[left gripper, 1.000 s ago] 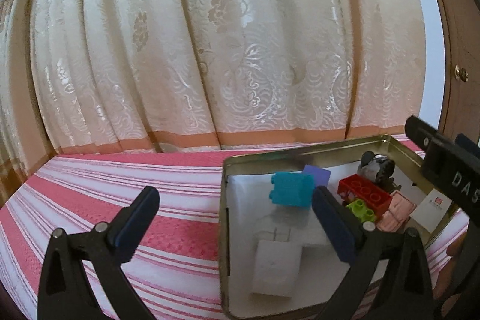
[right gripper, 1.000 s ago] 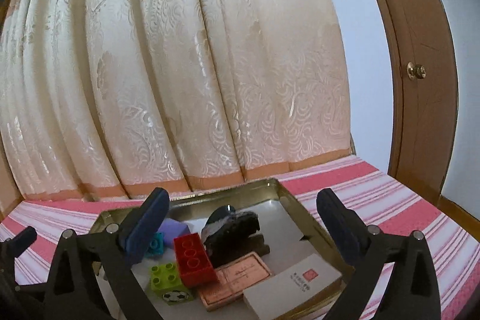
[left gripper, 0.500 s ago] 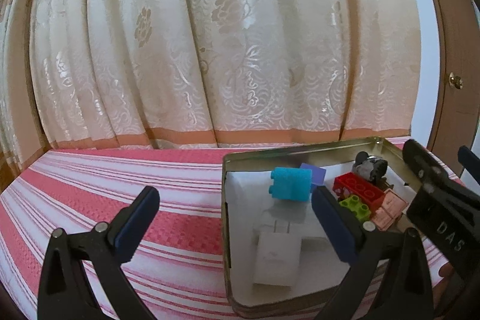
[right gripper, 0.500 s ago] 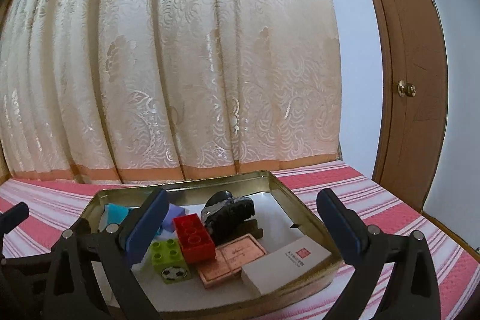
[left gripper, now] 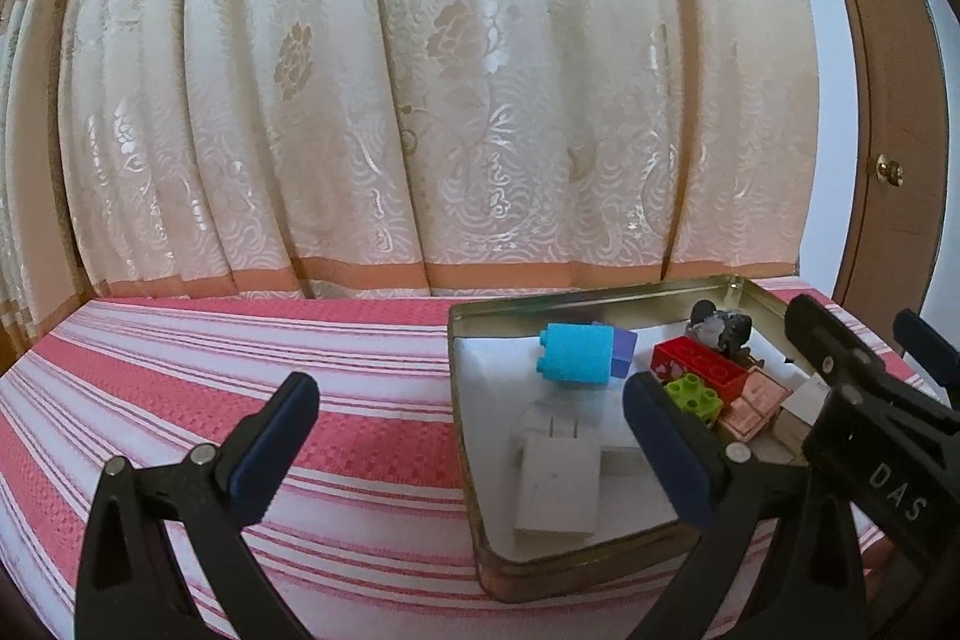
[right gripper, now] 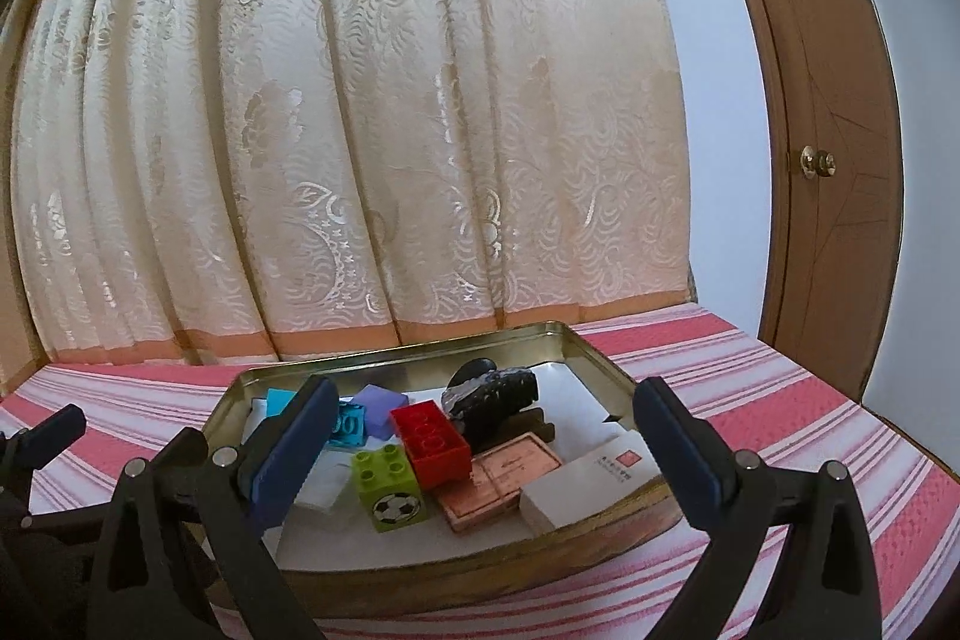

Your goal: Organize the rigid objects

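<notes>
- The task's things are gathered in a shallow metal tin (right gripper: 600,358) set on a red-and-white striped cloth (left gripper: 240,358); nothing loose is seen on the cloth around it.
- In the right wrist view, a red brick (right gripper: 431,439) lies near the tin's middle, with a green brick (right gripper: 389,484) bearing a football print touching it at about 8 o'clock.
- A dark toy shoe (right gripper: 492,397) sits at 1 o'clock from the red brick; a pink card (right gripper: 504,478) and a white box (right gripper: 591,484) lie at 4 o'clock, against the near wall.
- A cyan brick (left gripper: 576,355) and a purple block (left gripper: 624,349) are seen at the tin's far left, and a white plug adapter (left gripper: 558,484) on the white lining at the near left.
- The left gripper (left gripper: 468,436) is held spread wide and empty, straddling the tin's left wall; the right gripper (right gripper: 480,454) is likewise spread wide and empty, framing the tin.
- Over the last second both views have been drawn back and lifted: the tin has dropped lower and smaller in frame, and more of the curtain (right gripper: 360,130) and door (right gripper: 840,130) is shown. The contents have not been shifted.
- This is judged a withdrawal after the last placement, so the sorting appears finished or close to it.
</notes>
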Demonstrator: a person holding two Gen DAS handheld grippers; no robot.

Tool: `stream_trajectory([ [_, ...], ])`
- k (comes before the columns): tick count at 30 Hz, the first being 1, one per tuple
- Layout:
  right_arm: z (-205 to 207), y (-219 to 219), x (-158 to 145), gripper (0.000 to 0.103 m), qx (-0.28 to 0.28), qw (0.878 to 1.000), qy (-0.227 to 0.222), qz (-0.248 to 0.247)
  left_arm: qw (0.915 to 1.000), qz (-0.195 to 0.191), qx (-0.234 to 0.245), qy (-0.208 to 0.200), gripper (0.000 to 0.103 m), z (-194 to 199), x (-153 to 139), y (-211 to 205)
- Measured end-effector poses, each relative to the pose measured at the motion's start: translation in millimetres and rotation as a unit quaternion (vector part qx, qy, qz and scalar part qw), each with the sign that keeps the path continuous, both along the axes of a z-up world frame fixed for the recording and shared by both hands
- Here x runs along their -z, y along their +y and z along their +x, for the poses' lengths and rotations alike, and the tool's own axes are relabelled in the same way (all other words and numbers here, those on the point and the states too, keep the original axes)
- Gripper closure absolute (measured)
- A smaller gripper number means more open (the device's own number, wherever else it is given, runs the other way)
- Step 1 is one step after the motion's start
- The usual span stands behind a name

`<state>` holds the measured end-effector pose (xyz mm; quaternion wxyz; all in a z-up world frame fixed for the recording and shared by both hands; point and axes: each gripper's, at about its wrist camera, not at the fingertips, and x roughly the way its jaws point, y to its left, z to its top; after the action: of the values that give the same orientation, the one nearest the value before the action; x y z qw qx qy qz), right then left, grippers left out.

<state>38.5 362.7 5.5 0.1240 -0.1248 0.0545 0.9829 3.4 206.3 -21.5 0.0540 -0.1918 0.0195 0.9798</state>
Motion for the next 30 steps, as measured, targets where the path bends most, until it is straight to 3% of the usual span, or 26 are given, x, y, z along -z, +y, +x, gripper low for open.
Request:
stream_trajectory([
  [19,14,-15,-1,0.003,-0.008,1.000,0.006,-0.002,0.9999,0.000,0.013,0.008,0.000,13,-3,-11],
  [30,26,-22,-3,0.003,0.003,1.000,0.023,0.021,0.9996,-0.005,0.019,0.018,0.000,20,-6,-12],
])
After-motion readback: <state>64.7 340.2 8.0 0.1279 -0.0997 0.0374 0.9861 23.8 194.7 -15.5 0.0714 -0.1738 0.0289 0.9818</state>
